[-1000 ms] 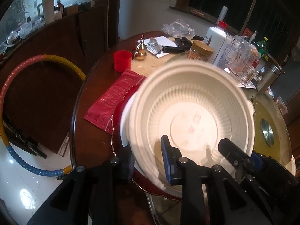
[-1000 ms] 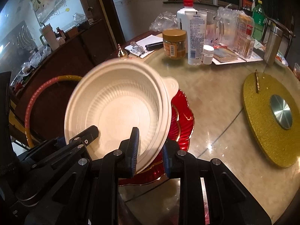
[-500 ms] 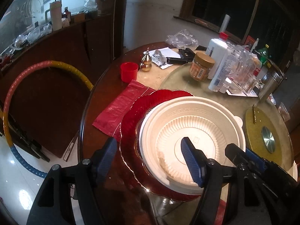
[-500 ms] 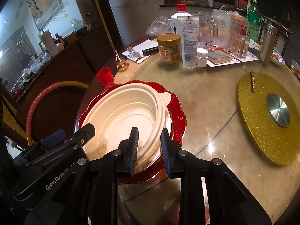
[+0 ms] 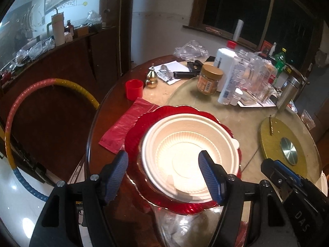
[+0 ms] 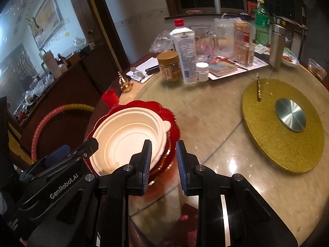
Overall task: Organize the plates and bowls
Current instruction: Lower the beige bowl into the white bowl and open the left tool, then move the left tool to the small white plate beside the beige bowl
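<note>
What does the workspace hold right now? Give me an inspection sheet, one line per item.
Surface: round table with a glossy top.
Job's things: white bowl sits nested on the red plate, near the table's edge.
Clutter: red cup, red bag, jar, lotion bottle, thermos, gold turntable.
Grippers: left gripper open wide, straddling the bowl's near side; right gripper open, clear of the bowl's rim.
Cables: nothing seen.
Surroundings: hoop beside the table, dark sideboard, window.
</note>
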A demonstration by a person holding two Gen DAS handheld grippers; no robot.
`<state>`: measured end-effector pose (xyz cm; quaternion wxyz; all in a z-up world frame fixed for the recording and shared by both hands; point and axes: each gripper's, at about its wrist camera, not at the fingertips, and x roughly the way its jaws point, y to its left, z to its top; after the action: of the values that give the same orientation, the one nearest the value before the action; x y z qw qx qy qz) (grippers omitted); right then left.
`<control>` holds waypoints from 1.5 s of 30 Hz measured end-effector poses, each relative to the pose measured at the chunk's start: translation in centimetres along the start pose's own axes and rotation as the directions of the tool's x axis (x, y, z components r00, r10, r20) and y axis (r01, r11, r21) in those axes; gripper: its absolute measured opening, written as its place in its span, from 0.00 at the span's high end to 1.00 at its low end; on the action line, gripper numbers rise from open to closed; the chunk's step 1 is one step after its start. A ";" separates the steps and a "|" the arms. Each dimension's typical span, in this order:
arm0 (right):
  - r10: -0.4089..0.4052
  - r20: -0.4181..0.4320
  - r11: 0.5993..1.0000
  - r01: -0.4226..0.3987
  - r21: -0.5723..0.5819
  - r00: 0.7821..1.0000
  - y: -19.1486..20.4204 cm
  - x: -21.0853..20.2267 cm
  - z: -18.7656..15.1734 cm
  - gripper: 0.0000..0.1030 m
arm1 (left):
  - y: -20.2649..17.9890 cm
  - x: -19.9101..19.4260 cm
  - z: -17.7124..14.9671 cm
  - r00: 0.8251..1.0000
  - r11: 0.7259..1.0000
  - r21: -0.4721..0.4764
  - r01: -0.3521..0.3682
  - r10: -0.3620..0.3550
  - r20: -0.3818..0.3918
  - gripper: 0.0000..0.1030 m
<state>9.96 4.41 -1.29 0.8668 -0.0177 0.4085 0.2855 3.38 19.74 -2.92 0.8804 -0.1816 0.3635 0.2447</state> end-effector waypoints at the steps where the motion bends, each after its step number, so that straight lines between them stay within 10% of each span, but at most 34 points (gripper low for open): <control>1: -0.001 0.006 1.000 0.001 0.008 1.000 -0.5 -0.4 -0.2 0.77 | -0.4 0.0 -0.1 1.000 1.000 0.008 0.006 -0.006 0.000 0.31; 11: -0.014 0.017 0.996 0.012 0.084 1.000 -5.2 -3.2 -2.6 0.75 | -3.8 -0.7 -1.2 0.998 0.994 0.090 0.068 -0.068 -0.010 0.23; 14: -0.036 0.021 0.991 0.033 0.132 0.999 -7.2 -4.3 -3.8 0.55 | -5.0 -1.3 -1.5 0.993 0.986 0.116 0.118 -0.117 -0.014 0.21; 22: -0.099 0.058 0.973 0.084 0.215 0.993 -12.4 -8.8 -6.4 0.40 | -12.7 -1.6 -4.1 0.960 0.910 0.309 0.275 -0.239 -0.149 0.20; 31: -0.267 0.182 0.887 0.168 0.429 0.946 -22.1 -19.2 -9.3 0.40 | -22.0 -3.2 -8.0 0.862 0.775 0.401 0.488 -0.358 -0.358 0.20; 38: -0.550 0.104 0.647 0.344 0.680 0.828 -33.3 -28.5 -13.2 0.34 | -29.9 -4.8 -11.5 0.767 0.666 0.406 0.626 -0.434 -0.473 0.20; 42: -0.569 -0.013 0.515 0.369 0.774 0.822 -39.2 -30.0 -16.5 0.34 | -34.9 -5.4 -14.1 0.687 0.595 0.381 0.708 -0.453 -0.569 0.20; 45: -0.528 -0.057 0.489 0.358 0.796 0.847 -41.7 -29.6 -18.2 0.34 | -38.2 -5.5 -15.4 0.642 0.566 0.356 0.744 -0.456 -0.616 0.20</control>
<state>3.57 -49.51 -0.62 0.8644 0.2839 0.3850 -0.1550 13.04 -20.62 -3.81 0.8070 -0.0714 0.5280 -0.2547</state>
